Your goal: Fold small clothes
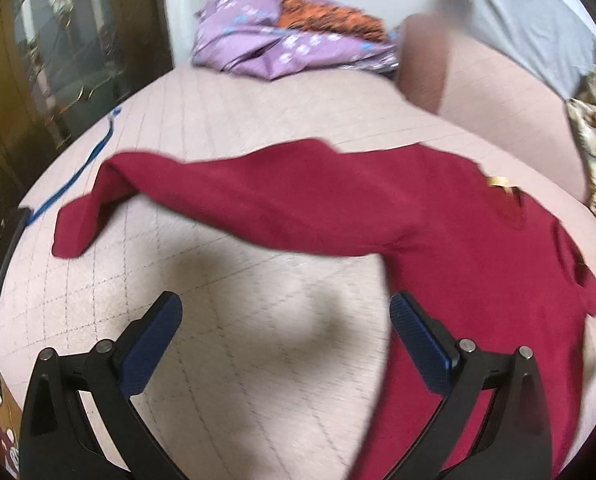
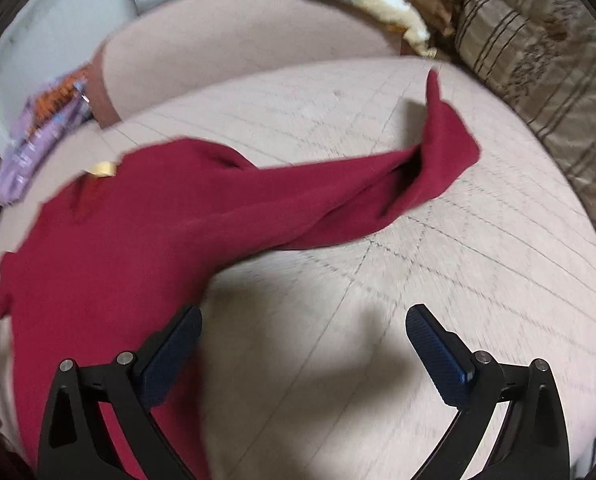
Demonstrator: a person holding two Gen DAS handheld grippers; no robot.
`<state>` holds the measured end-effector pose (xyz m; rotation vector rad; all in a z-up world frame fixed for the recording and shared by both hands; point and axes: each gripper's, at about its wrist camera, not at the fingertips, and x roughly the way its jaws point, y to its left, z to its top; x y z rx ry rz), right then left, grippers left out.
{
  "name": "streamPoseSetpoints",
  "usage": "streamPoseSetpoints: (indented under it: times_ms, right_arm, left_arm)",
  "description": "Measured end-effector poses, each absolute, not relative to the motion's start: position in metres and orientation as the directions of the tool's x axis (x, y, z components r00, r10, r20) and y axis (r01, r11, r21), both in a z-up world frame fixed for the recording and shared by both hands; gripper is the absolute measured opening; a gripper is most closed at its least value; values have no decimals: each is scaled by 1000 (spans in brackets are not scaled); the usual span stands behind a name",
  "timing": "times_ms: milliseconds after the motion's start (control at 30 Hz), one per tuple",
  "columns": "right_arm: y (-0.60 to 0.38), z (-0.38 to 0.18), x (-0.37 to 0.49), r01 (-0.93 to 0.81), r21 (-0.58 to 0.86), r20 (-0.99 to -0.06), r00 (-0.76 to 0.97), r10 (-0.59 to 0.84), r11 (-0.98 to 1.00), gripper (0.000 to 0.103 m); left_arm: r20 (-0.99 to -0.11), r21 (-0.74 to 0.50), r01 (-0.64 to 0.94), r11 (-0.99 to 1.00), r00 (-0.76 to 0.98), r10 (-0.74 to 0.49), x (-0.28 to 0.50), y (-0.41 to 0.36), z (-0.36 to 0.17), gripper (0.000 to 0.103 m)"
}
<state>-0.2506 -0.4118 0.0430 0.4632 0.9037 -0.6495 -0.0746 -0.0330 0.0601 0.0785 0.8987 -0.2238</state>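
Note:
A dark red long-sleeved top (image 1: pixel 437 220) lies spread on the pink quilted bed (image 1: pixel 218 128). In the left wrist view its left sleeve (image 1: pixel 110 196) stretches out to the left. In the right wrist view the top (image 2: pixel 118 240) has its right sleeve (image 2: pixel 429 172) reaching right, cuff folded up. A yellow label (image 2: pixel 104 168) marks the neck. My left gripper (image 1: pixel 286 312) is open and empty, above the bed under the sleeve, its right finger over the top's side. My right gripper (image 2: pixel 303 324) is open and empty, its left finger over the top's other side.
A pile of purple and orange clothes (image 1: pixel 282 36) lies at the far end of the bed. A pink pillow (image 2: pixel 238 40) and a striped brown cushion (image 2: pixel 537 64) are behind the top. A blue cord (image 1: pixel 78 168) and a dark device (image 1: pixel 2 256) sit at the left edge.

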Motion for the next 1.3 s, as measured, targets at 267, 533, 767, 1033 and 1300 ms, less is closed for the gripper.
streamPoseSetpoints:
  times_ms: [267, 533, 767, 1033, 1300]
  right_arm:
    - [-342, 100, -259, 613, 191, -777, 571, -263, 766, 103]
    - [-299, 109, -226, 536, 146, -760, 599, -252, 831, 103]
    - [-277, 99, -191, 474, 182, -742, 641, -195, 862, 103]
    - [-262, 79, -157, 442, 131, -753, 627, -201, 887, 103]
    - [-260, 58, -138, 425, 114, -779, 599, -184, 898, 103]
  left_arm:
    - [-753, -37, 364, 931, 602, -265, -105, -74, 91, 103]
    - [-734, -30, 409, 912, 610, -298, -122, -103, 100, 103]
    - [-719, 6, 393, 920, 641, -269, -123, -114, 94, 103]
    - [-732, 33, 378, 925, 639, -235, -114, -114, 77, 103]
    - [-743, 23, 361, 932, 630, -226, -97, -109, 68, 103]
